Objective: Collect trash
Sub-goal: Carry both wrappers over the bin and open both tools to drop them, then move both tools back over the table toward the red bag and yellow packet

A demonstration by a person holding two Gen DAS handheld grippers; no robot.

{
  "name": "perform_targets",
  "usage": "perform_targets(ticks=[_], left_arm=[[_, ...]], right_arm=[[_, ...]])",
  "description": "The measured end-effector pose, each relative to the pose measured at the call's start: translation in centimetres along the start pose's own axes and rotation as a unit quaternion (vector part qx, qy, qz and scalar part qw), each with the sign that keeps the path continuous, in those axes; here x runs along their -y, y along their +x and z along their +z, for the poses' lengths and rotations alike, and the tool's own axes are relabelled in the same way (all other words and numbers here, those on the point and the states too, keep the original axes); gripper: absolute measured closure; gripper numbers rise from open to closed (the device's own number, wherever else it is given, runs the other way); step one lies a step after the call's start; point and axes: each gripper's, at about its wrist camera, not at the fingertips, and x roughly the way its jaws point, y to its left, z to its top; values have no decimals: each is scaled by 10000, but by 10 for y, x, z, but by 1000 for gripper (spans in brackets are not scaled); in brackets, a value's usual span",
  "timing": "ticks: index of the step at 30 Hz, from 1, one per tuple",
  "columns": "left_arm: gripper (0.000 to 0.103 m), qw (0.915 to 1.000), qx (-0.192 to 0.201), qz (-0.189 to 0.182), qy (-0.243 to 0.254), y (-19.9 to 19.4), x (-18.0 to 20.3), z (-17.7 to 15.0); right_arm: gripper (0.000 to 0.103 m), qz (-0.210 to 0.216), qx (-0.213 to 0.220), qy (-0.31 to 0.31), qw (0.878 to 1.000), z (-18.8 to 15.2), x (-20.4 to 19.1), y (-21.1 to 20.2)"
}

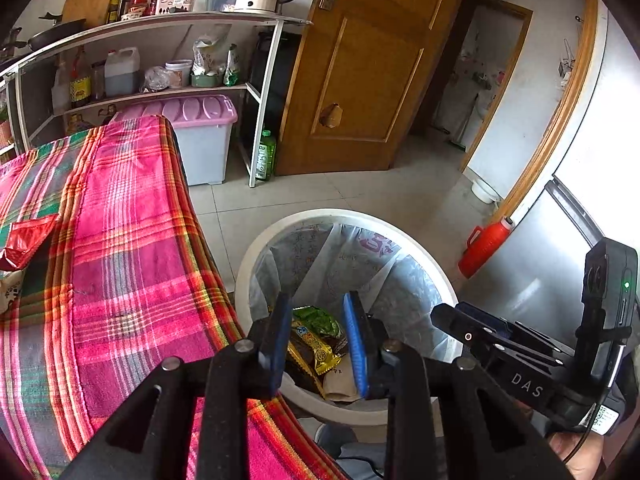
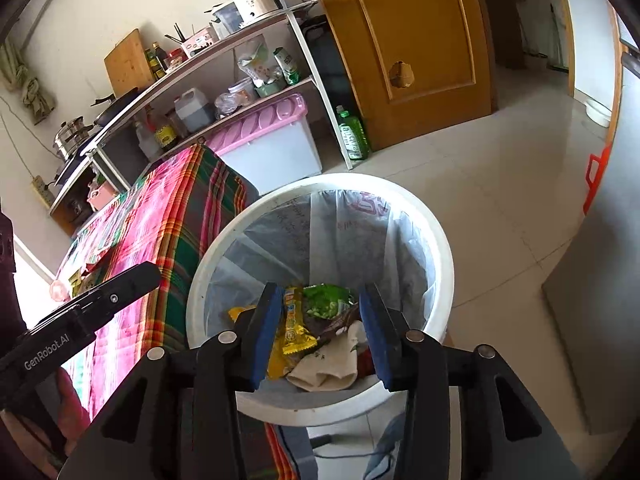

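Two spread blue pads of the left gripper (image 1: 320, 344) are seen in the left wrist view above the lined bin (image 1: 348, 216), nothing held; a red wrapper (image 1: 26, 240) lies far left on the plaid cloth (image 1: 132, 240) and should be fetched next. From the right wrist view, the right gripper (image 2: 320, 332) is likewise wide and empty over binned wrappers (image 2: 296, 332).

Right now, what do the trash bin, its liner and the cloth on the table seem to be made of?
Trash bin: probably white plastic; its rim is smooth with a dull shine.
Liner: thin translucent plastic film, wrinkled, with faint printing.
Cloth: woven fabric, matte, pink plaid with visible thread stripes; it drapes over the table edge.
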Motion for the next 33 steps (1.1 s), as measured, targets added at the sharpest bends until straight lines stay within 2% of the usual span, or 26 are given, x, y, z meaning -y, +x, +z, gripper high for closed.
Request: perform_targets(ticks=[5, 12, 20, 26, 33], left_arm=[[75, 9997, 224, 141, -8, -22, -7, -2], [75, 9966, 598, 570, -61, -58, -23, -10], [75, 9916, 883, 916, -229, -95, -50, -22], [68, 9877, 1030, 1104, -417, -116, -69, -32], [64, 9839, 1084, 1317, -528, -133, -84, -46]], right_arm=[[61, 222, 179, -129, 9995, -1, -18, -17], [61, 546, 444, -463, 9964, -7, -51, -39], [61, 834, 457, -828, 9920, -18, -91, -48], [61, 855, 432, -1121, 9891, -26, -115, -52], [61, 1005, 394, -1285, 9858, -34, -132, -51]])
